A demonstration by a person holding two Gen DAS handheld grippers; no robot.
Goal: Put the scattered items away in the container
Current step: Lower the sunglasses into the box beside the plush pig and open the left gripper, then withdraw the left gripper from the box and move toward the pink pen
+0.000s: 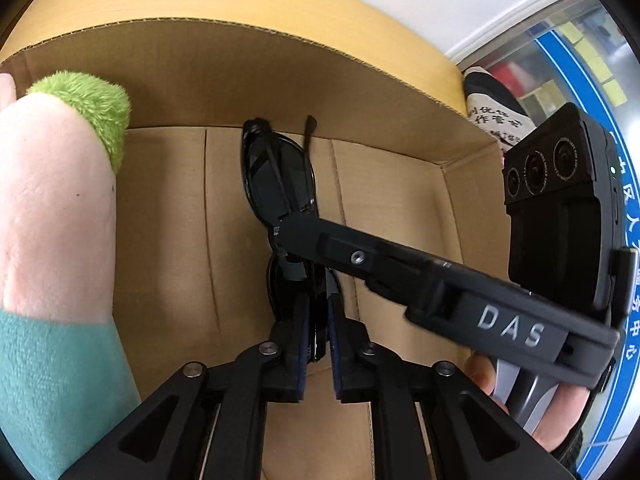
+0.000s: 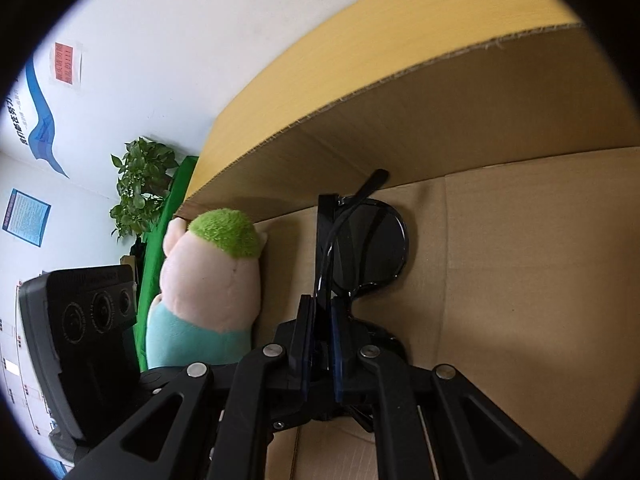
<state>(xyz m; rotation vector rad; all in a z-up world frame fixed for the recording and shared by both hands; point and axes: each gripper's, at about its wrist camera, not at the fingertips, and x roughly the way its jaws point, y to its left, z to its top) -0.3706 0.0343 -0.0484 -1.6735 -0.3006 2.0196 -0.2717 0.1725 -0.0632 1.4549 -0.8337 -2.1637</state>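
- Inside the cardboard box (image 1: 280, 80), beside the plush toy (image 1: 60, 200): black sunglasses (image 1: 276, 176).
- "DAS" lettered along the right gripper (image 1: 282, 236), fingers clamped on the sunglasses, angled down.
- Left gripper (image 1: 318, 336) fingers slightly parted around the frame.

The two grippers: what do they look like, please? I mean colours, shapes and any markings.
Both are matte black. The left gripper has angular linkage arms with triangular cut-outs, round silver pivot pins, and dark blue pads on its fingers. The right gripper is built the same way; seen from the left wrist camera, its side carries silver letters "DAS" and a black camera block with three round lenses. No cables are visible.
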